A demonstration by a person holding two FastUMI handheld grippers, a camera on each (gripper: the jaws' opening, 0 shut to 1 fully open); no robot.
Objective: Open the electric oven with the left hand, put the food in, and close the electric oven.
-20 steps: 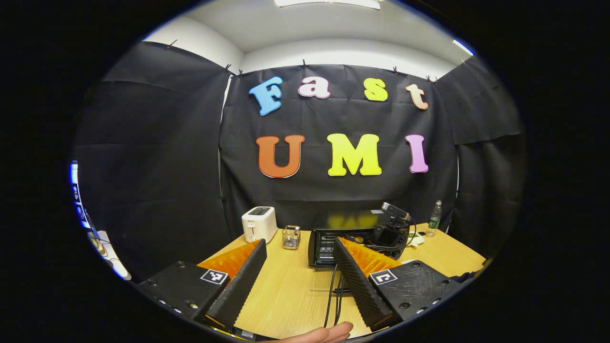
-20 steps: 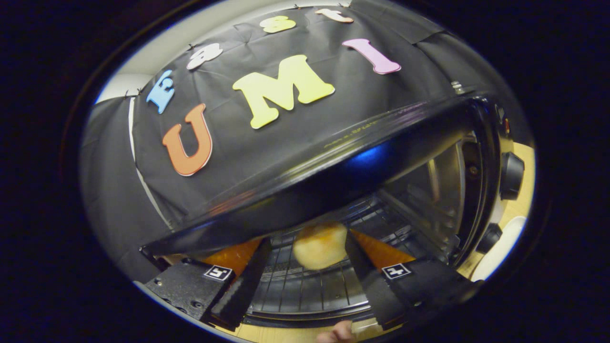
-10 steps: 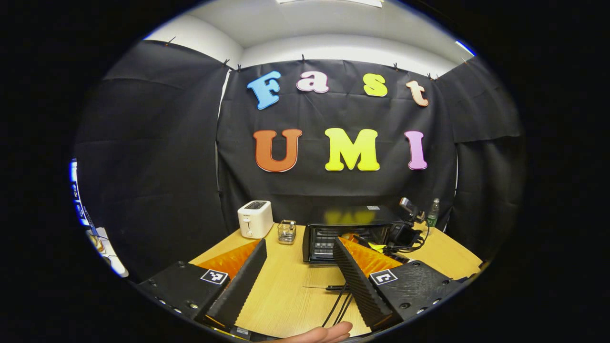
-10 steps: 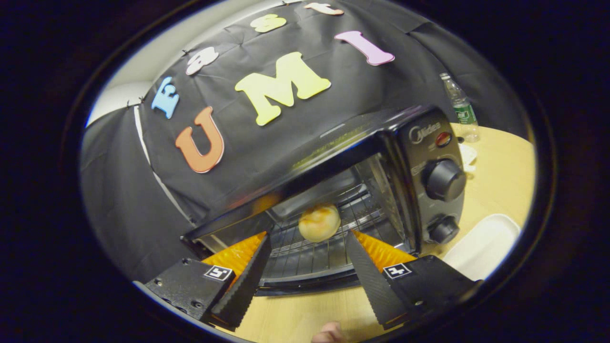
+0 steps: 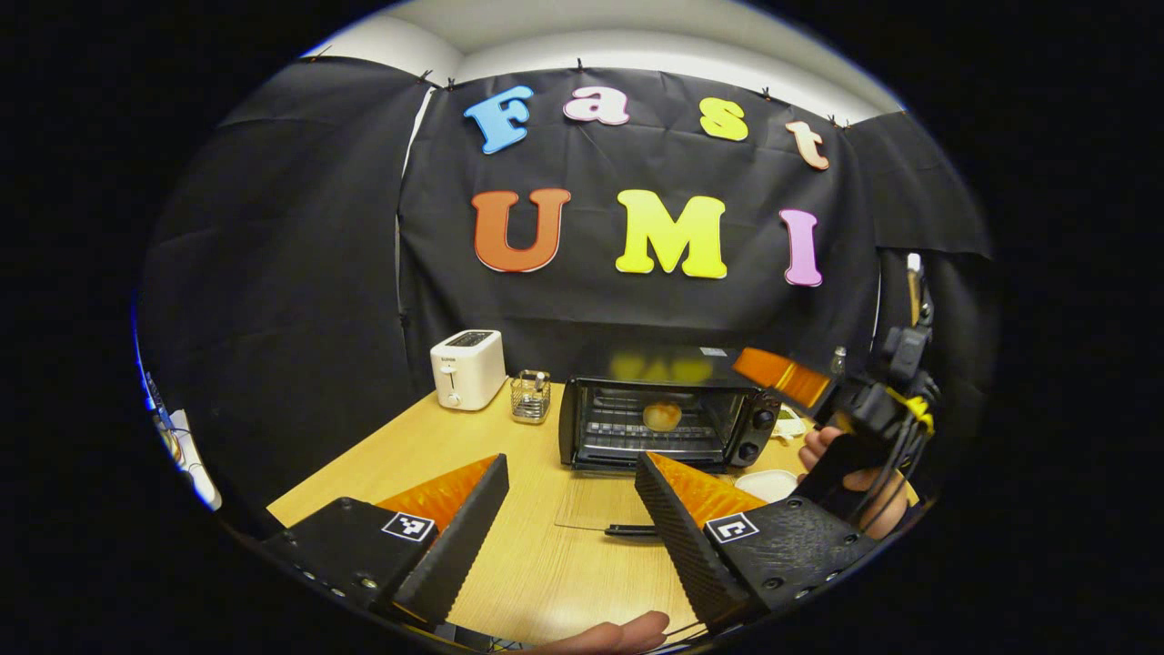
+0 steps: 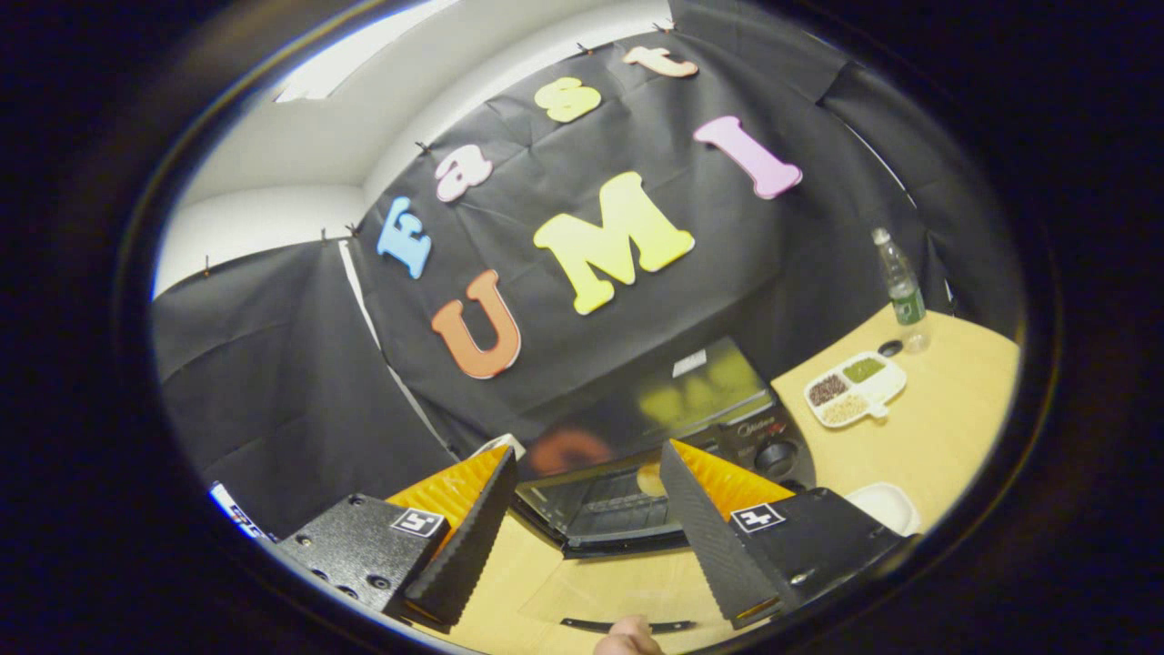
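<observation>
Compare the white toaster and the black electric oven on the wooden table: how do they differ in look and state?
The white toaster is small and upright with top slots; the black electric oven is wider and boxy. The oven's glass door lies open flat on the wooden table, showing a round bun on its rack; nothing shows in the toaster. The oven has front knobs. Both stand along the back wall.

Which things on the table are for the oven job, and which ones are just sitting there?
For the job:
electric oven, door folded down flat
bun on the rack inside
left gripper, open
right gripper, open

Just sitting there:
white toaster
small glass holder
bottle
divided snack dish
white plate
</observation>
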